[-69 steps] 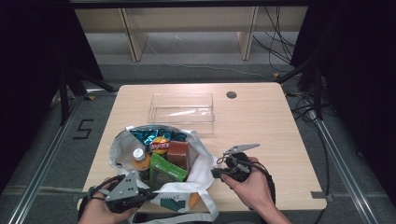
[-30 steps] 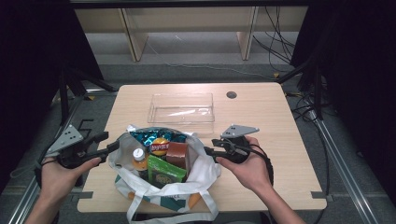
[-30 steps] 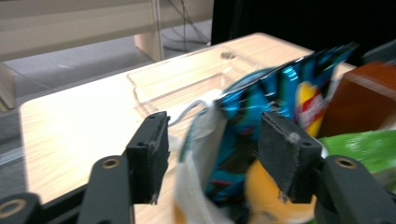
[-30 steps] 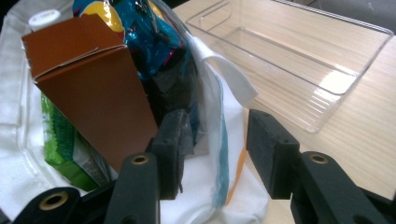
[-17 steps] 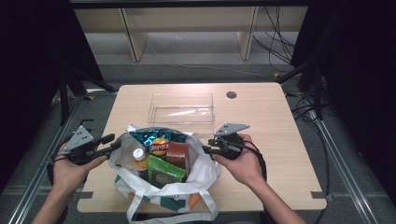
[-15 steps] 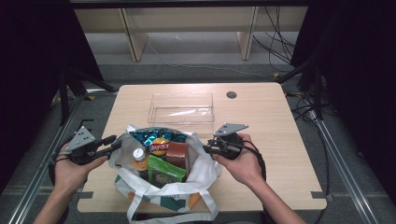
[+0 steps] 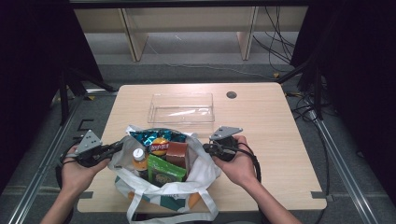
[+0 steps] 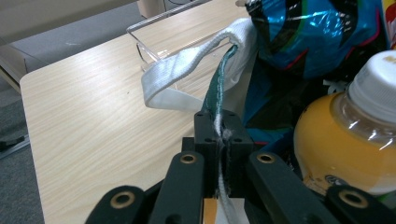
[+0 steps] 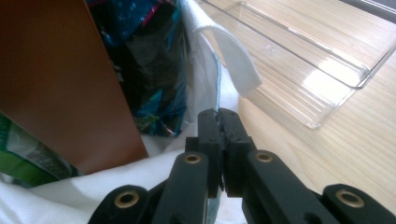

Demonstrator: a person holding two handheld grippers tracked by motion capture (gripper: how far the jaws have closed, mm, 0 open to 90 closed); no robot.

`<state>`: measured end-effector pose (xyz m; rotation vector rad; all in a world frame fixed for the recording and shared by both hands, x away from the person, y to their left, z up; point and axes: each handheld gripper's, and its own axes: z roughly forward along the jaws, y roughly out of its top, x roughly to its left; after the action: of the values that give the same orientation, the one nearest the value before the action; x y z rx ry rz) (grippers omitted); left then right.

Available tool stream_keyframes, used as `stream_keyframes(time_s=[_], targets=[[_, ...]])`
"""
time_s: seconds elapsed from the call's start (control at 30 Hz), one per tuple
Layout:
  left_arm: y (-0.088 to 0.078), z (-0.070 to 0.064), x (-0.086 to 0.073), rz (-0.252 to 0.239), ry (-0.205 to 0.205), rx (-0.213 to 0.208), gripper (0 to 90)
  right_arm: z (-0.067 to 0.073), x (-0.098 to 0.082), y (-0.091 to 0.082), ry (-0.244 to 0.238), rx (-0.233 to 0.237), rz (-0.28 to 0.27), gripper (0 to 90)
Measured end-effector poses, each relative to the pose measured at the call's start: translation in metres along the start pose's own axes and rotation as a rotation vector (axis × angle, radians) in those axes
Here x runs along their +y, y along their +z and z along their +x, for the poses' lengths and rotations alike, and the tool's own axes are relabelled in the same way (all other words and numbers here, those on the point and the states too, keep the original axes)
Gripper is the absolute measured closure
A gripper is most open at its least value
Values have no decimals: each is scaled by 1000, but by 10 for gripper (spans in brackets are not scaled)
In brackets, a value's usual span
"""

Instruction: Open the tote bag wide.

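Tote bag [image 7: 161,184]: soft cloth, heavy with snacks, sags; best taken at the rim. My left gripper [image 8: 218,133] and right gripper [image 9: 219,130] each pinch its edge.

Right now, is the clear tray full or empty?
Empty. The clear tray shows only bare plastic with table wood through it; the snacks and the bottle all sit in the white bag.
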<state>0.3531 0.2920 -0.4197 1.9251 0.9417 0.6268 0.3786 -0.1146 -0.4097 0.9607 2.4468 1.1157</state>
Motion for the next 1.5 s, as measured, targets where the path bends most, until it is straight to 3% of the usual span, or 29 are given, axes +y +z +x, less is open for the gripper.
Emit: stream_keyframes(time_s=[0.03,0.1,0.2,0.23,0.27,0.3,0.33,0.43,0.5,0.83,0.9,0.93,1.0,1.03,1.1,1.13,1.17,1.2,1.23,1.27,1.3,1.33,1.37,1.4,1.43,1.47,1.5], targets=[[1,0,-1,2,0,3,865,-1,-1,3,-25,-11,-21,895],[3,0,-2,7,-1,11,866,-3,-2,3,-30,-28,-21,896],[5,0,-3,14,-13,12,868,-4,-2,5,-27,-33,-22,896],[7,0,-6,18,-19,9,868,-3,-4,7,11,-34,-1,896],[7,0,-8,22,-30,10,869,-5,-5,9,-5,-51,-31,896],[8,0,-9,24,-26,5,868,-4,-6,10,18,-50,-18,896],[8,-1,-10,21,-32,9,868,-5,-6,11,0,-52,-19,896],[9,-1,-11,28,-24,10,868,-3,-7,12,22,-57,-17,894],[10,-2,-12,27,-31,9,868,-5,-6,12,-9,-58,-31,894],[13,-3,-19,38,-47,12,870,-3,-9,17,16,-74,-45,892],[15,-4,-21,46,-42,9,869,-3,-10,20,-27,-85,-52,893],[16,-5,-22,51,-32,9,870,-1,-11,21,-5,-84,-38,893],[17,-5,-23,60,-29,11,871,-1,-12,24,-39,-91,-32,894],[19,-5,-24,67,-33,8,871,1,-13,25,-14,-96,-29,893],[22,-6,-26,79,-45,6,871,0,-15,28,-32,-95,-33,893],[22,-7,-25,87,-40,11,871,2,-15,27,-11,-80,-9,893],[21,-7,-24,102,-11,6,871,3,-16,28,-17,-85,-24,893],[22,-9,-23,91,-23,17,871,3,-16,28,-34,-85,-16,893],[22,-10,-24,93,-25,18,872,5,-17,27,-14,-76,-3,893],[21,-8,-24,111,-2,11,872,2,-17,29,-47,-99,-36,894],[23,-9,-26,93,-34,12,872,3,-18,29,-29,-91,-23,894],[24,-10,-27,91,-40,12,872,3,-18,30,-25,-92,-18,894],[23,-8,-28,128,-6,4,872,2,-19,31,-35,-92,-11,894],[26,-11,-30,109,-31,12,872,2,-20,34,-33,-93,-21,894],[26,-10,-31,143,4,7,873,4,-21,33,-4,-78,10,894],[28,-12,-32,141,9,4,873,2,-22,36,-47,-89,-15,894],[29,-13,-33,137,2,5,873,4,-23,36,-23,-82,5,894]])
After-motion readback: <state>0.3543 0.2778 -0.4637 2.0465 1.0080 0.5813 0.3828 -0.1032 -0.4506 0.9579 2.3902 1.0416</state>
